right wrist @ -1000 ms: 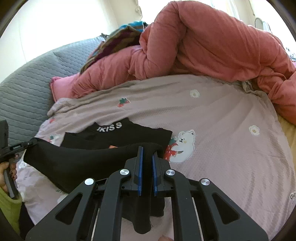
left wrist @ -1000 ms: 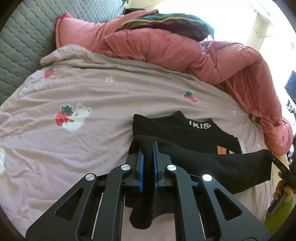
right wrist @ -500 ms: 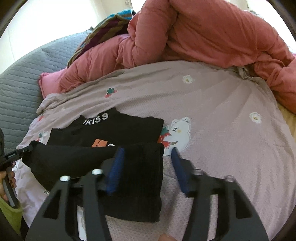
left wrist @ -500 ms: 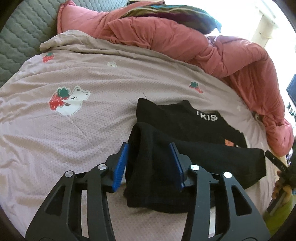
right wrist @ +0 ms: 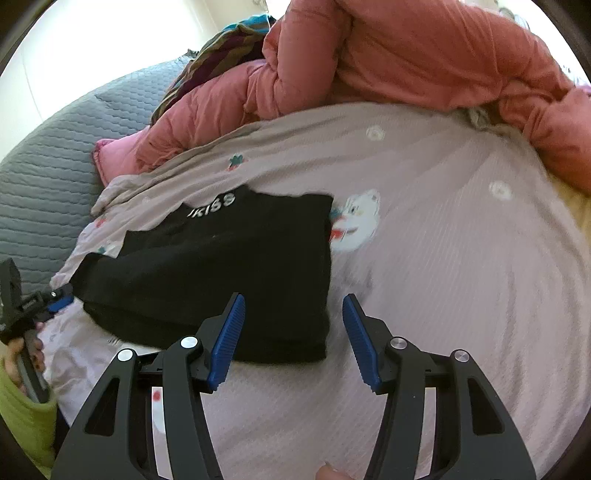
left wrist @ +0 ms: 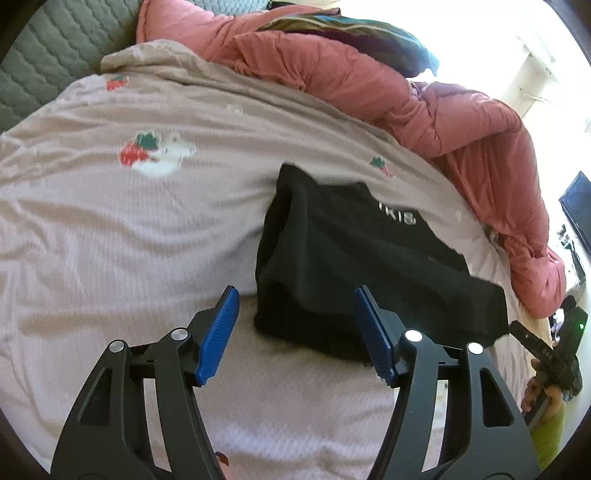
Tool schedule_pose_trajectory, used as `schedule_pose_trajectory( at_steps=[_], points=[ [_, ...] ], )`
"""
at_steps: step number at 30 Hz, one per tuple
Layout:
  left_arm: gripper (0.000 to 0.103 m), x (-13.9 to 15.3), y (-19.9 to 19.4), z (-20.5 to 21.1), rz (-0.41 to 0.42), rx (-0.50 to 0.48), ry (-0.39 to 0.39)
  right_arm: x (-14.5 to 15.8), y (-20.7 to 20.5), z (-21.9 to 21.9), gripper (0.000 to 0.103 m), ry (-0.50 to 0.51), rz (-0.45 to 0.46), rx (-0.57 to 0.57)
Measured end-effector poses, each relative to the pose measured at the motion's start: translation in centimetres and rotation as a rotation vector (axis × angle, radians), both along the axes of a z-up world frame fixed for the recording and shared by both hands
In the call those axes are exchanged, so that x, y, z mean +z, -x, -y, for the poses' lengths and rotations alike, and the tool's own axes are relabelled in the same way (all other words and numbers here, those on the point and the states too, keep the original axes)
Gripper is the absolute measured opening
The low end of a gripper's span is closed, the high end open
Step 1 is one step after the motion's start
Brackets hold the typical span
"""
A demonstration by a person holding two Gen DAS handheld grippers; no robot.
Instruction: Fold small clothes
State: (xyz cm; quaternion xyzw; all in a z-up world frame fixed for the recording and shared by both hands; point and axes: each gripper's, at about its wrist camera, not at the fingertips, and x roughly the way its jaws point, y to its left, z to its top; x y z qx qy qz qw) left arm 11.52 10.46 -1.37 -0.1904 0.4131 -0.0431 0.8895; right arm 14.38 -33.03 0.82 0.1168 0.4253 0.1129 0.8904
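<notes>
A small black garment [left wrist: 354, 258] with white lettering at the neck lies folded over on the pale pink bedsheet [left wrist: 129, 240]. It also shows in the right wrist view [right wrist: 236, 258]. My left gripper [left wrist: 295, 299] is open and empty, just short of the garment's near left edge. My right gripper [right wrist: 293, 306] is open and empty, just short of the garment's near right corner. Each gripper shows at the edge of the other's view, the right one [left wrist: 546, 350] and the left one [right wrist: 33, 306].
A bunched red-pink duvet [left wrist: 406, 99] with a striped cloth [left wrist: 351, 33] on top lies along the far side of the bed. A grey quilted headboard [right wrist: 48, 166] stands at the left. The sheet [right wrist: 461, 258] has bear and strawberry prints.
Both grippers opened and let go of the black garment's lower edge. The folded part now lies flat on the rest of the garment, and both grippers have drawn back.
</notes>
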Motion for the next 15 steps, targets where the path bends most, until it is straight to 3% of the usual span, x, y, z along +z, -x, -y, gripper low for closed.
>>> schedule_pose_trajectory(
  at_steps=[9, 12, 14, 15],
  points=[
    [0.06, -0.8, -0.1, 0.5, -0.031, -0.005, -0.023, -1.1, -0.4, -0.7, 0.052, -0.014, -0.024, 0.013],
    [0.06, -1.0, -0.9, 0.7, -0.045, 0.0, -0.017, -1.2, -0.8, -1.0, 0.038, -0.011, -0.028, 0.016],
    [0.06, -0.9, -1.6, 0.9, -0.045, -0.003, -0.018, -1.4, -0.9, -1.1, 0.018, -0.011, -0.034, 0.026],
    [0.059, -0.9, -1.9, 1.1, -0.046, -0.008, -0.022, -1.4, -1.0, -1.1, 0.015, -0.008, -0.033, 0.029]
  ],
)
